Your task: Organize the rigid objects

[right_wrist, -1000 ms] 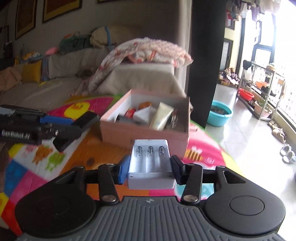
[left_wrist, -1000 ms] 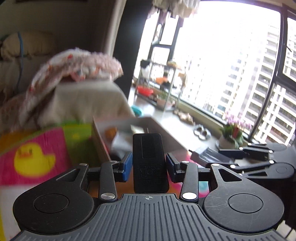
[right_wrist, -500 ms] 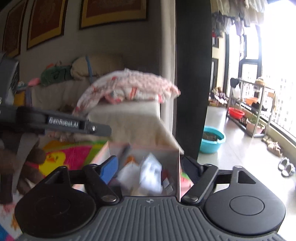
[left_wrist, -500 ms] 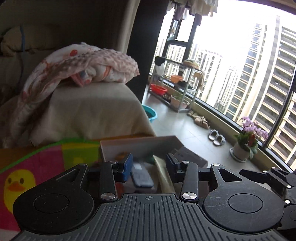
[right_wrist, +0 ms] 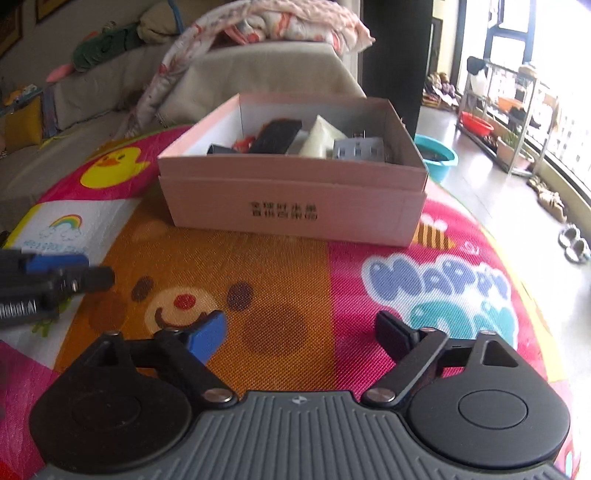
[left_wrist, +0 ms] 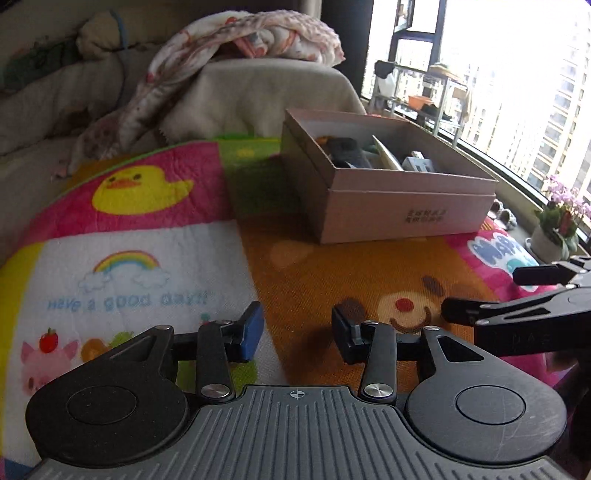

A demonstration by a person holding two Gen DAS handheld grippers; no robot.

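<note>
A pink cardboard box (right_wrist: 295,206) (left_wrist: 402,210) stands on the colourful play mat (right_wrist: 280,280) (left_wrist: 332,273). Inside lie a black device (right_wrist: 275,136) (left_wrist: 345,147), a white battery holder (right_wrist: 358,149) (left_wrist: 419,164), a cream tube (right_wrist: 319,138) and other small items. My right gripper (right_wrist: 299,330) hangs over the mat in front of the box, its jaws opening wide with nothing between them. My left gripper (left_wrist: 297,332) is also over the mat, jaws opening and empty. Each gripper shows at the side of the other's view: the right one (left_wrist: 517,310), the left one (right_wrist: 55,280).
A covered sofa with a floral blanket (right_wrist: 273,22) stands behind the box. Right of the mat is bare floor with a blue basin (right_wrist: 437,157), a shelf rack (right_wrist: 502,110), slippers (right_wrist: 572,243) and a potted plant (left_wrist: 557,229) by the window.
A second ago the left gripper held the black device and the right the white battery holder. Both items now lie in the box, and both grippers have drawn back and down, empty.
</note>
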